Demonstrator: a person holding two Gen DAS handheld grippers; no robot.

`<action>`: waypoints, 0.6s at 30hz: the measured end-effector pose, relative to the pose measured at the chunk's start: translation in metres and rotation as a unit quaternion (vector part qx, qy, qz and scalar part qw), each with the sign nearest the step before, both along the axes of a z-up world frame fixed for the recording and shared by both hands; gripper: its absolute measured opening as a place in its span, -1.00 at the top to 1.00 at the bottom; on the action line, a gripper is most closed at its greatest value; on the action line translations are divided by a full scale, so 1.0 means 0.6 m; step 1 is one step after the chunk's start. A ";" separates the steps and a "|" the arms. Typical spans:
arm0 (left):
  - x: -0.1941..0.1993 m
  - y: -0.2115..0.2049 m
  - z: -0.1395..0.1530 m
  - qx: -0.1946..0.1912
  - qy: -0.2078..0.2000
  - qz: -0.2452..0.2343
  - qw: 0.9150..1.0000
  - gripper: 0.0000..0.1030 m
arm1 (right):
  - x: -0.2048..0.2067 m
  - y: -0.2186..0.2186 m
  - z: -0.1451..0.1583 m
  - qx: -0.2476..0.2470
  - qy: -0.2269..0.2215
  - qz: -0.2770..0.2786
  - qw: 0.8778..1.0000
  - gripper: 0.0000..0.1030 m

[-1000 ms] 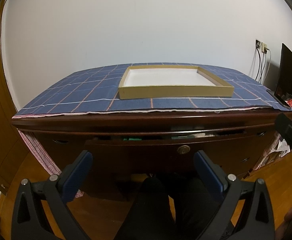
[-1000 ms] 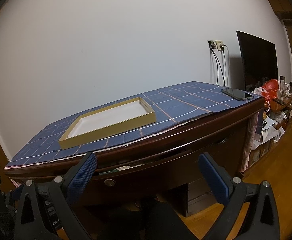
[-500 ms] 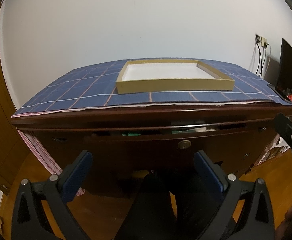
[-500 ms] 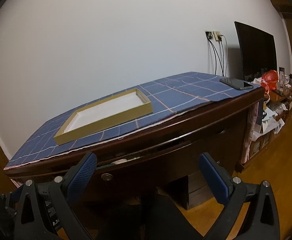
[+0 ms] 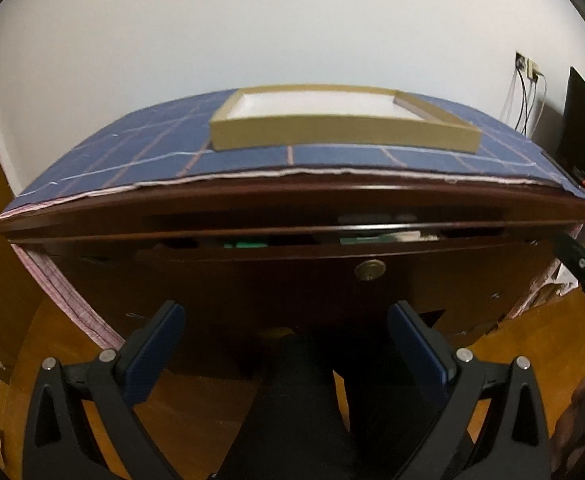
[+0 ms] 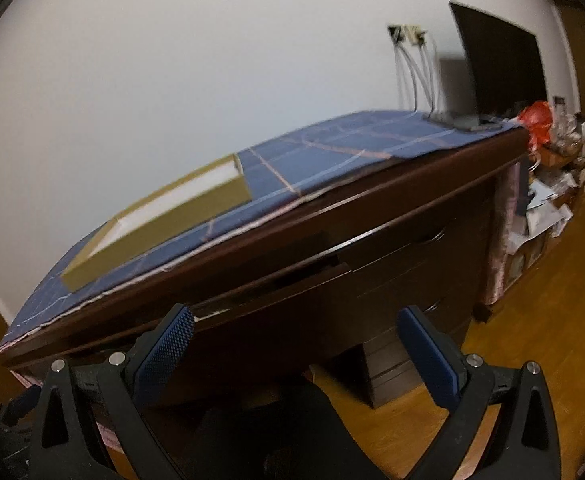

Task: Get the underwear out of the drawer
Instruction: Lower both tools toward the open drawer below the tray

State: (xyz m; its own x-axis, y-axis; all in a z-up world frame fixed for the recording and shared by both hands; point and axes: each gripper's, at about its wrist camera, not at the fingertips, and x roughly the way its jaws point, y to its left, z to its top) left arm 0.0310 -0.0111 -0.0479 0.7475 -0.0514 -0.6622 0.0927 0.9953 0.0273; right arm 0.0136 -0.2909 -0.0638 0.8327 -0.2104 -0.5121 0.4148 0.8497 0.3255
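A dark wooden desk holds a centre drawer point(image 5: 292, 268) pulled out a crack, with a round brass lock point(image 5: 369, 270) on its front. Through the gap I glimpse green and pale items point(image 5: 248, 245); no underwear can be made out. My left gripper point(image 5: 286, 330) stands open, low before the drawer front, a little short of it. My right gripper point(image 6: 294, 338) is open too, below the drawer's front edge point(image 6: 276, 288) toward its right end. Neither holds anything.
A blue checked cloth point(image 5: 140, 160) covers the desk top, with a shallow tan box lid point(image 5: 344, 126) on it. A phone point(image 6: 456, 120), a dark screen point(image 6: 496, 64) and clutter point(image 6: 548, 168) sit at the right. A person's dark-clad legs point(image 5: 296, 400) are below.
Both grippers have dropped and come closer to the desk front; the drawer gap now sits higher and larger in both views. Both stay open.
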 end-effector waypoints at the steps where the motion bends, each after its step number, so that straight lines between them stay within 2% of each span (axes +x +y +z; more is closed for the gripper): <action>1: 0.006 -0.002 -0.004 -0.002 0.002 -0.004 1.000 -0.99 | 0.009 -0.005 -0.005 0.004 0.002 0.010 1.000 -0.99; 5: 0.027 0.000 -0.014 -0.008 0.008 -0.010 1.000 -0.99 | 0.056 -0.037 -0.044 0.021 0.033 0.038 0.999 -0.94; 13: 0.078 0.014 -0.043 -0.018 0.024 0.008 1.000 -0.96 | 0.089 -0.081 -0.059 0.022 0.028 0.033 0.999 -0.89; 18: 0.095 0.024 -0.051 -0.023 0.019 0.014 0.999 -0.94 | 0.107 -0.094 -0.064 0.026 0.029 0.048 0.998 -0.88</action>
State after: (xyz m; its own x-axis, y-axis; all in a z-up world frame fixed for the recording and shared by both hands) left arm 0.0879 0.0032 -0.0785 0.7233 -0.0621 -0.6878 0.0647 0.9977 -0.0221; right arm 0.0776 -0.3472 -0.1020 0.8168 -0.1030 -0.5677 0.3521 0.8685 0.3490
